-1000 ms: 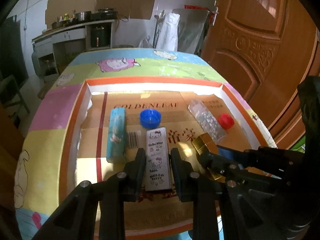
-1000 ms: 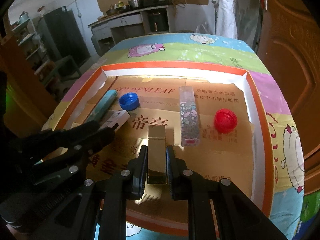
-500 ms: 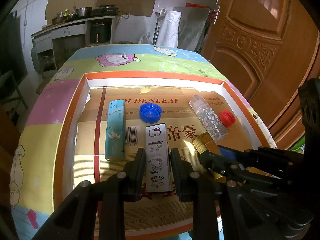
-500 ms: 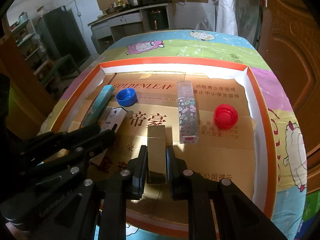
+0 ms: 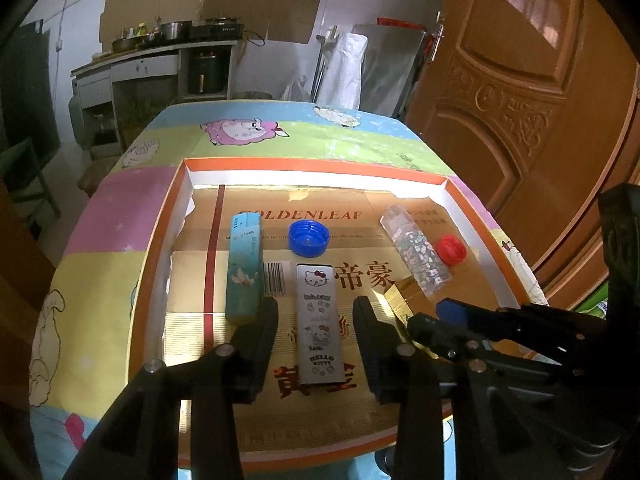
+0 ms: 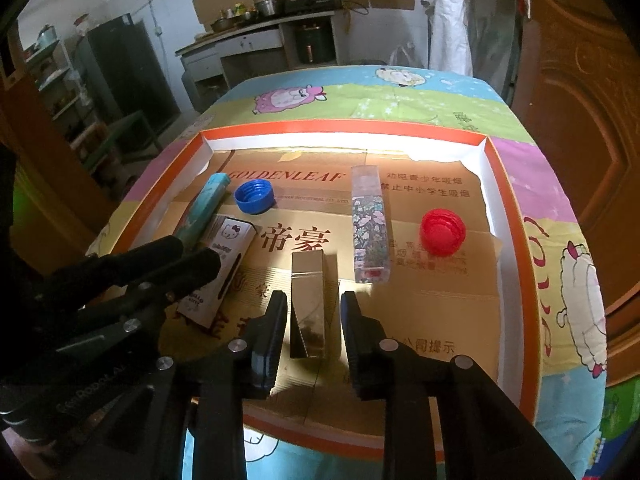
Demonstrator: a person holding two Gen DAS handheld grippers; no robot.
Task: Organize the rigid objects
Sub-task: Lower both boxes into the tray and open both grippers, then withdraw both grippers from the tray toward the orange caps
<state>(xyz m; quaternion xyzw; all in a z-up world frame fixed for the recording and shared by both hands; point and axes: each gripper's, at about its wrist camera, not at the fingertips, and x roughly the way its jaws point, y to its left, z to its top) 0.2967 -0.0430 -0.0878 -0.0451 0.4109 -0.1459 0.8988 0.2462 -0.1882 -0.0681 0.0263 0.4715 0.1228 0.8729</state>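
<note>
Releasing two small boxes at once, both grippers stand over a shallow orange-rimmed tray [image 5: 476, 216] lined with flattened cardboard. Lower centre of the left wrist view: the Hello Kitty box [image 5: 319, 320] lies flat on the liner, between the jaws of the left gripper [image 5: 316, 344], which have just been opening and now stand spread, clear of both its long sides. Lower centre of the right wrist view: the gold box [image 6: 307, 304] lies likewise between the jaws of the right gripper [image 6: 314, 338], also just opening, with a narrow gap on each side.

Other items in the tray, left wrist view: a teal box [image 5: 244, 268] at left, parallel to and just beside the Hello Kitty box; a blue bottle cap [image 5: 308, 237] above centre; a clear floral-printed box [image 5: 416, 254] at right, with a red bottle cap [image 5: 451, 249] just beside it. The tray sits on a worktop covered by a cartoon-sheep cloth [image 5: 240, 132].

Step in hand, judged: setting down, with both boxes apparently placed in a row. The next move calls for drawing each gripper straight back without nudging its box, then choosing what remains unaligned, probably the caps.
</note>
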